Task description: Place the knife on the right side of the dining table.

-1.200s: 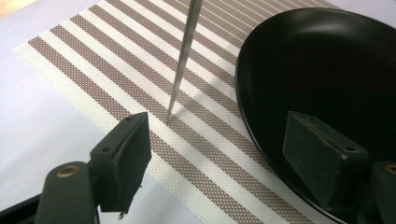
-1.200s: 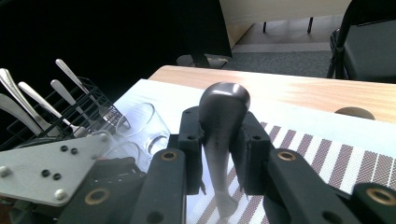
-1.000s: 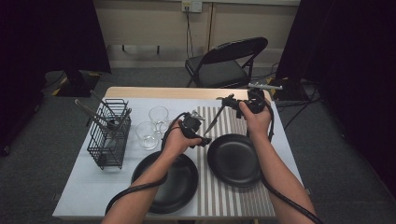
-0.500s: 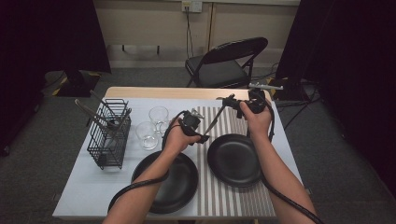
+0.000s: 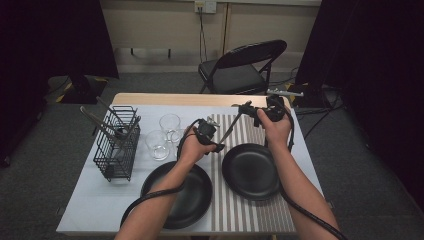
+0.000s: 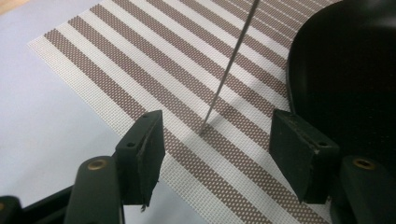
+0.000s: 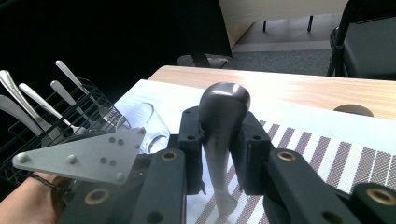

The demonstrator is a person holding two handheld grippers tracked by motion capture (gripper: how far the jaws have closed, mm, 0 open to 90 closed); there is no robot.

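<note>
Starting at the near edge of the table: finding two black plates, the left plate on the bare top and the right plate on the striped placemat, both empty. Moving up between them, meeting the left gripper, spread and having just been closing, straddling the thin handle end of the spoon without yet touching it, the handle tip resting on the mat just beside the right plate's rim. Following the handle up and back toward the far right corner, reaching the right gripper, pinching the spoon tight just below its bowl, bowl end up. Farther left, passing two clear glasses and a black wire basket holding more cutlery, with a folding chair beyond the far edge. Judging progress: plates and glasses laid out, this spoon lifted out but not yet laid down; probably mid-handover, with closing on the handle, releasing from the right, setting it by a plate, and fetching the remaining cutlery left to do.
</note>
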